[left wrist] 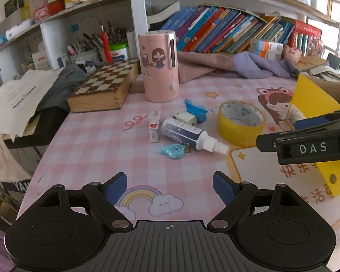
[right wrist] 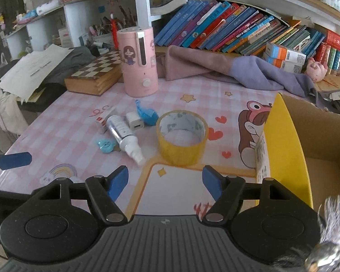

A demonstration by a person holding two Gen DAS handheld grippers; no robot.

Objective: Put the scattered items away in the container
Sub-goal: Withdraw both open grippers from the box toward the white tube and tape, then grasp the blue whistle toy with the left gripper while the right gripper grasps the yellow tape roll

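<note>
Left tongs: released, pads spread, hovering over the worktop, short of the clutter.
Blue whistle-shaped toy: nearest, just ahead of the left tongs.
Spray bottle: lying flat, nozzle towards the tape.
Yellow tape roll: directly ahead of the right tongs.
Right tongs: released, grasping nothing.
Cardboard box: far right, beside the right tongs.

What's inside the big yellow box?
The yellow box is open on top. Only bare brown cardboard shows inside, on its far wall and a bit of floor. The yellow near wall hides most of the bottom, so something could lie there.
</note>
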